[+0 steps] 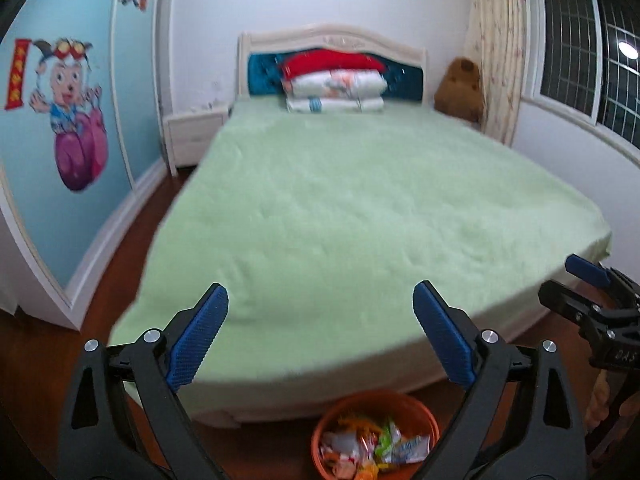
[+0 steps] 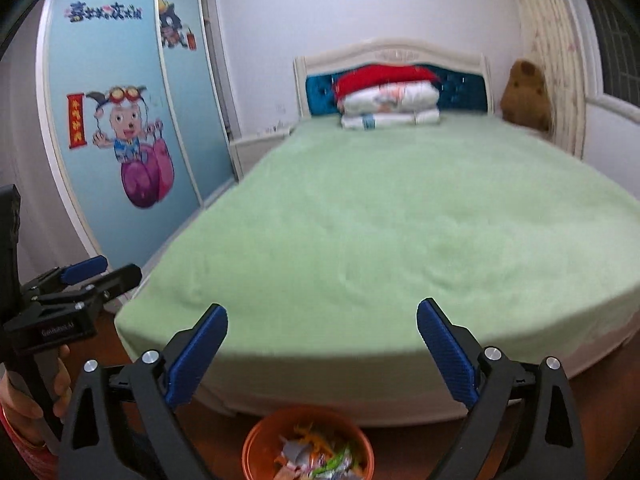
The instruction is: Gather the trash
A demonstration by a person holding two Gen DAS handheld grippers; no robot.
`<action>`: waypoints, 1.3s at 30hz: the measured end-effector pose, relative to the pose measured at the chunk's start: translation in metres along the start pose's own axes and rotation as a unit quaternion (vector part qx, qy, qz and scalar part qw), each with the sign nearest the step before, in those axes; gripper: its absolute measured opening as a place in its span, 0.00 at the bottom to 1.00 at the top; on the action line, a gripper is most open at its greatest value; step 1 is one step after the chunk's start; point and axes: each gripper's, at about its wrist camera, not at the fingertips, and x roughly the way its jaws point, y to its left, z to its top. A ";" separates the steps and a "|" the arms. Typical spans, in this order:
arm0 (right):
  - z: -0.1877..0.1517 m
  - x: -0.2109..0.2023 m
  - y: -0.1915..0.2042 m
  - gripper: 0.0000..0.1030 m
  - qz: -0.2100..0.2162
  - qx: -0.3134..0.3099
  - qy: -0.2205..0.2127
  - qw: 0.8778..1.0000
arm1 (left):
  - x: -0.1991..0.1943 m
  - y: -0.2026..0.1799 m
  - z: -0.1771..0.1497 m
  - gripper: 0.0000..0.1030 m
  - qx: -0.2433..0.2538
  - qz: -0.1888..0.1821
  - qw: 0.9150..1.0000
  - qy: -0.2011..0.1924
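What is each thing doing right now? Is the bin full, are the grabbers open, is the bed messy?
Round orange plastic bin: upright on the floor at the bed's foot, holding crumpled wrappers.
Left gripper: open, empty.
Right gripper: open, empty.
Light green fuzzy bed cover: spread flat, no trash seen on it.
Folded bedding stack with red top: piled against the headboard.
Brown teddy bear: sitting upright beside the bed.

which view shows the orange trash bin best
The left wrist view: the orange bin sits higher in frame there, with most of its rim and the wrappers inside showing. In the right wrist view the bin is cut off by the bottom edge, so less of its contents appears.
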 end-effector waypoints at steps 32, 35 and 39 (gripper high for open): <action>0.033 -0.045 0.011 0.94 0.003 -0.022 -0.080 0.997 | -0.037 0.003 0.043 0.89 -0.024 0.022 0.996 -0.082; 0.033 -0.046 0.010 0.94 0.004 -0.024 -0.081 0.996 | -0.040 0.002 0.044 0.89 -0.025 0.020 0.996 -0.086; 0.034 -0.046 0.010 0.94 0.004 -0.024 -0.082 0.996 | -0.043 0.003 0.045 0.89 -0.025 0.021 0.995 -0.091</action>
